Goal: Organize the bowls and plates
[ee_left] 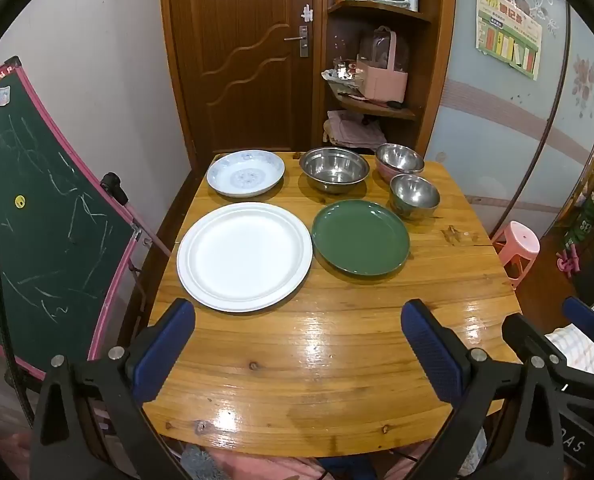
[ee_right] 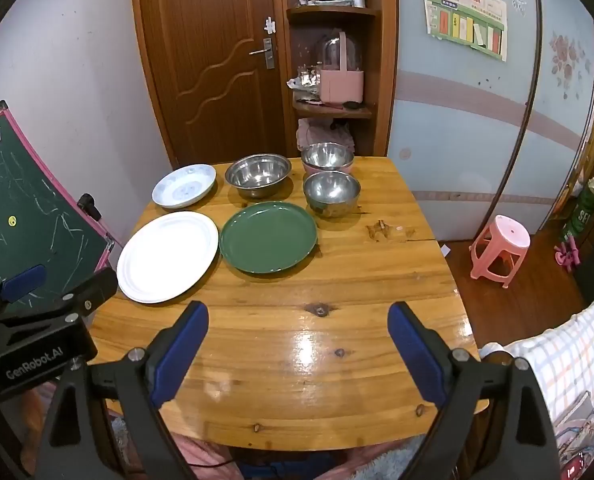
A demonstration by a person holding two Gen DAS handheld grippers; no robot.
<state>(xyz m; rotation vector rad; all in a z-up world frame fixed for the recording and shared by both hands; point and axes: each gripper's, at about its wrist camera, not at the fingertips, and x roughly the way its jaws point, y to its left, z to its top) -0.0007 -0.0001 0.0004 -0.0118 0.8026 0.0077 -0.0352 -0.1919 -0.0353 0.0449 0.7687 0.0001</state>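
Both claws apart, empty, above the glossy wooden table (ee_left: 337,360).
Only the right view shows the left gripper (ee_right: 49,280)'s printed brand; round white plate (ee_left: 244,256) lies flat.

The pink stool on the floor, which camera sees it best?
The right wrist view: the pink stool shows whole, with seat and legs, beside the table. In the left wrist view the pink stool is partly hidden behind the table's edge.
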